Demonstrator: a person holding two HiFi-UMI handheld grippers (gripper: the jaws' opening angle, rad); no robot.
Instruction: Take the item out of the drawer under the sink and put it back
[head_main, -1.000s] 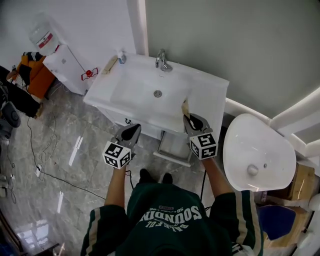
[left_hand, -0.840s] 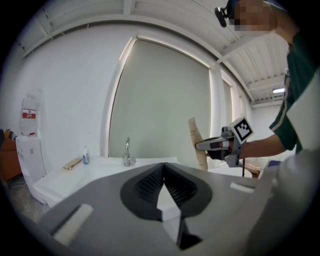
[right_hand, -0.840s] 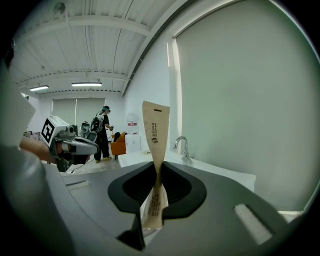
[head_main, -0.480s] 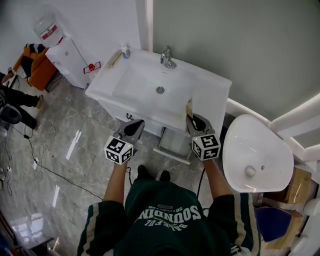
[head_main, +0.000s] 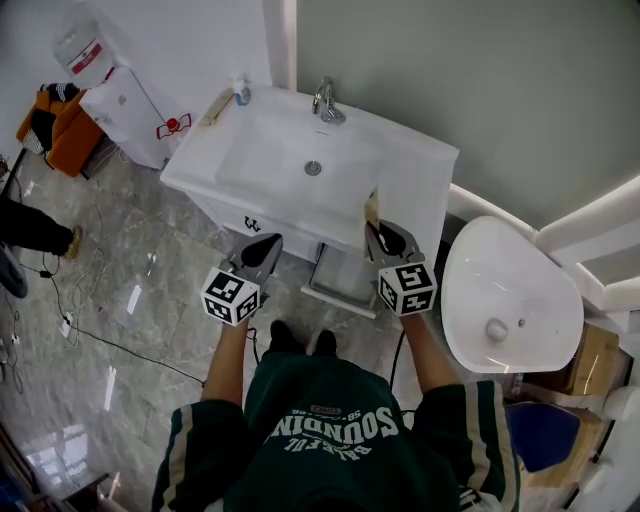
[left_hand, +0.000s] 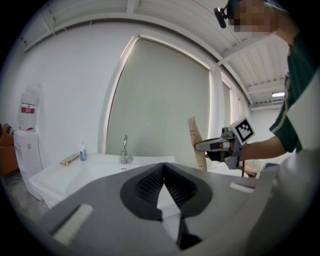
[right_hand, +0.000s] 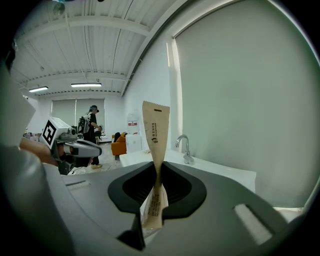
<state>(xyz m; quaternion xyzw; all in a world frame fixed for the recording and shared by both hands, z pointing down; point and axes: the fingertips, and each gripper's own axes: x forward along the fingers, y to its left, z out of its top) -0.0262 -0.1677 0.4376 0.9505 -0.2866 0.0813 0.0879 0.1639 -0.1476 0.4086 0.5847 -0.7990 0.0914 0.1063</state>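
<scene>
R gripper (head_main: 378, 232) clenched on thin, flat tan paper packet (head_main: 371, 208), upright w/ serrated top, ctr-right of head view by glossy white sink (head_main: 265, 165) front edge; L gripper (head_main: 262, 250) jaws pressed together, empty.

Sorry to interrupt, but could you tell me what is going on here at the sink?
A person stands facing the white sink with a claw in each hand. The right claw is clamped on a thin tan paper packet, held upright near the sink's front edge. The left claw is shut and empty. Under the sink, the drawer looks pulled out, so the packet seems to be out of it and not yet back in.
</scene>
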